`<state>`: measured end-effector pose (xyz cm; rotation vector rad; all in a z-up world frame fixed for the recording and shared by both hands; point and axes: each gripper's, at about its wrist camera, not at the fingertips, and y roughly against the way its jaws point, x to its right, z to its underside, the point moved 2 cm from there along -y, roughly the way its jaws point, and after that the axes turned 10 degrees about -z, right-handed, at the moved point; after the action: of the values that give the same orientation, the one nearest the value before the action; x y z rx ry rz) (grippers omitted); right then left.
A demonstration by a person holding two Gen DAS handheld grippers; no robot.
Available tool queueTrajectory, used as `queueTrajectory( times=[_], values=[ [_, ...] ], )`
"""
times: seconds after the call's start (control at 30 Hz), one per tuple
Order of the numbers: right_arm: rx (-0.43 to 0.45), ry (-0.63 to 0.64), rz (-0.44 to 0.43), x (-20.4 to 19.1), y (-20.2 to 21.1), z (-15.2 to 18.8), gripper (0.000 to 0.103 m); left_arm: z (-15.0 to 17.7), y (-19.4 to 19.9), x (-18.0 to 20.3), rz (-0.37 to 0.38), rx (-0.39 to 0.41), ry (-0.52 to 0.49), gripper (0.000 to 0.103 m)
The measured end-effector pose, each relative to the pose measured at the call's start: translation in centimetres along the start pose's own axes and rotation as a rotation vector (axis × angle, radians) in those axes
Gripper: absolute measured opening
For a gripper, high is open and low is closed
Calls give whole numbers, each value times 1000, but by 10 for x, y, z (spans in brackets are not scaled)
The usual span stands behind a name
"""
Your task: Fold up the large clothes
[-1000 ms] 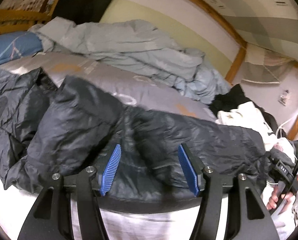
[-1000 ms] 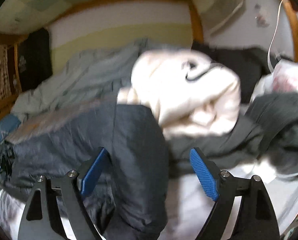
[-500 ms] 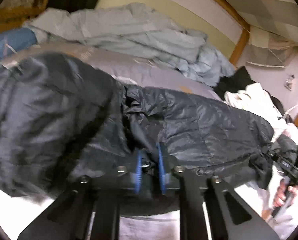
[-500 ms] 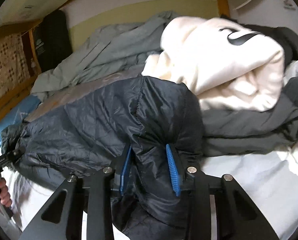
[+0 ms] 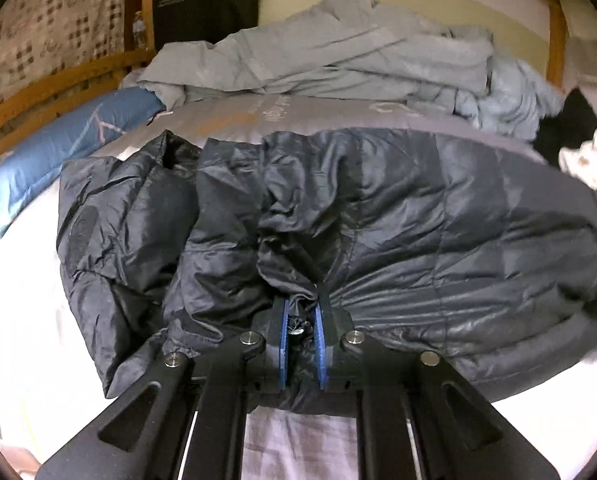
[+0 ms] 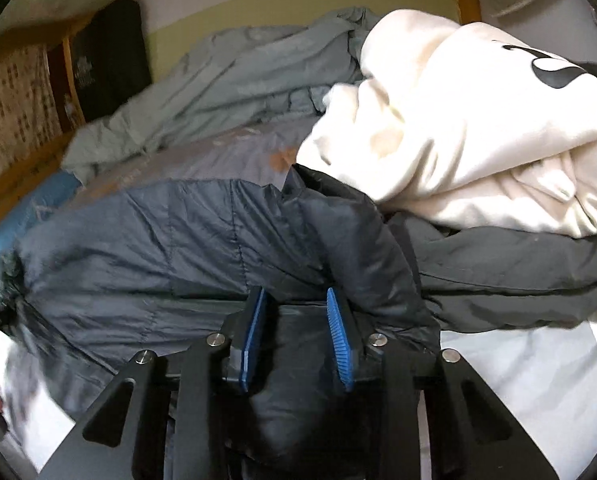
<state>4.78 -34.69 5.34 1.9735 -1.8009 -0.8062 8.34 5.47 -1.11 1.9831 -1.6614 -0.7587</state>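
Dark navy quilted puffer jacket point(image 5: 418, 216) on bed; left gripper point(image 5: 302, 320) and right gripper point(image 6: 296, 316) both clamp its near hem, likely for folding over

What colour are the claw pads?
Blue pads, clearest in the right wrist view.

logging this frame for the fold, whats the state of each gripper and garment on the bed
left gripper: jaws shut on the jacket's near edge
right gripper: jaws pinching jacket fabric
dark puffer jacket: bunched, spread across the bed
cream hoodie: crumpled heap
grey-blue quilt: rumpled, unfolded
blue pillow: lying flat
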Motion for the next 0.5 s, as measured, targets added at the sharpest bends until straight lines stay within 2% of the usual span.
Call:
queueTrajectory(
  times=[0.07, 0.17, 0.27, 0.33, 0.43, 0.5],
  values=[
    [-24, 32, 23, -4, -7, 4, 32, 0, 0, 2, 6, 11, -8, 11],
    [-13, 36, 26, -6, -7, 4, 33, -3, 6, -10, 80, 42, 47, 13],
    [36, 5, -26, -6, 9, 3, 37, -7, 22, -29, 141, 94, 130, 27],
    [81, -20, -85, -11, 25, 3, 52, -15, 35, -38, 165, 140, 158, 42],
    [115, -31, -92, -23, 47, 8, 59, -24, 45, -46, 147, 180, 135, 48],
    [144, -6, -94, -34, 57, 10, 62, -28, 46, -58, 94, 190, 142, 54]
  ],
)
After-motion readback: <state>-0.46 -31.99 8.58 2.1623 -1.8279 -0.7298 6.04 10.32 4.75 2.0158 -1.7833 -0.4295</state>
